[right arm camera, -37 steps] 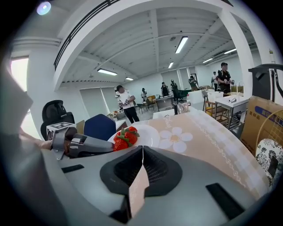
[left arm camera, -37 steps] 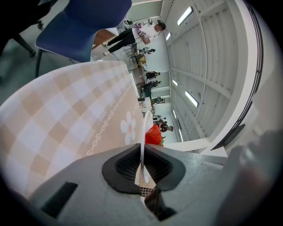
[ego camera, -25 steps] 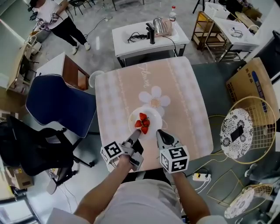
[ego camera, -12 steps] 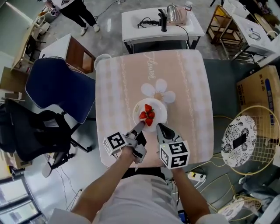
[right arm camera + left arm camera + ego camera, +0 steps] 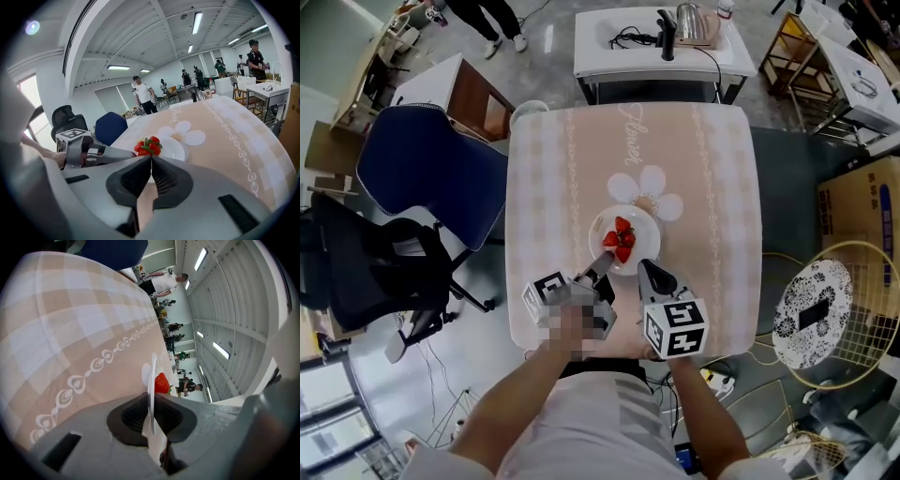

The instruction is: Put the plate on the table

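grips plate rim at frame centre with left gripper, right gripper closed, empty; may tilt, spilling strawberries onto desk.

White round plate, level, red strawberries on it, near-middle of the pink checked-cloth table.
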